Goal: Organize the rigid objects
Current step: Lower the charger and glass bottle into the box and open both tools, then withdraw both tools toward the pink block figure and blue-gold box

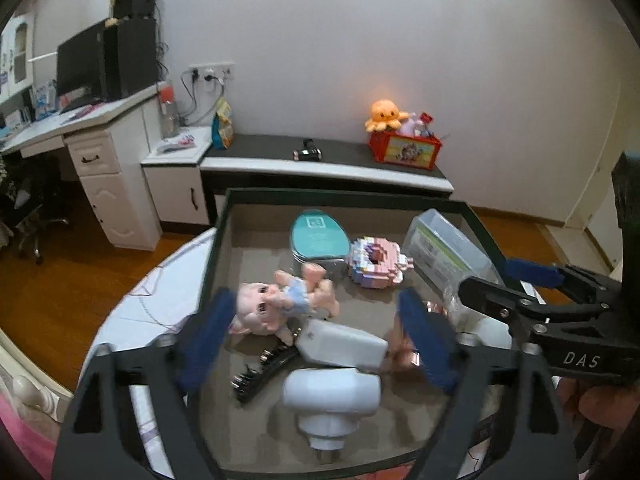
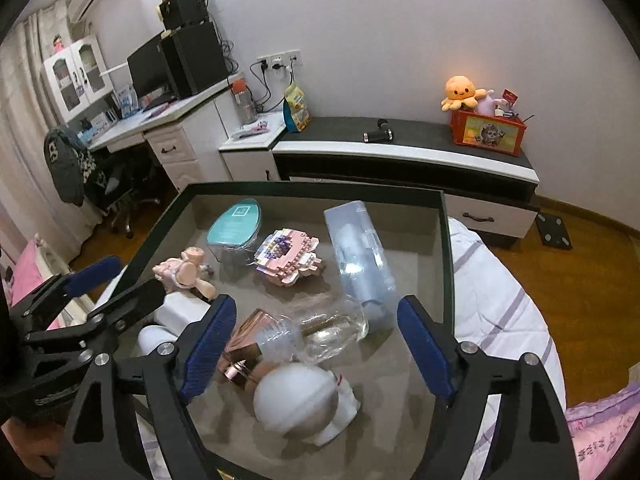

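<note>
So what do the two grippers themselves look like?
Both the left gripper and the right gripper are black plastic frames with triangular cut-outs, silver screws at the joints and ribbed blue pads. The right gripper's body carries white "DAS" lettering.

An orange octopus plush (image 2: 460,92) sits on a red toy box (image 2: 489,131) on a long low cabinet (image 2: 400,152) by the wall. A black monitor (image 2: 150,68) stands on the white desk (image 2: 160,120). A dark chair (image 2: 112,188) is beside the desk.
</note>
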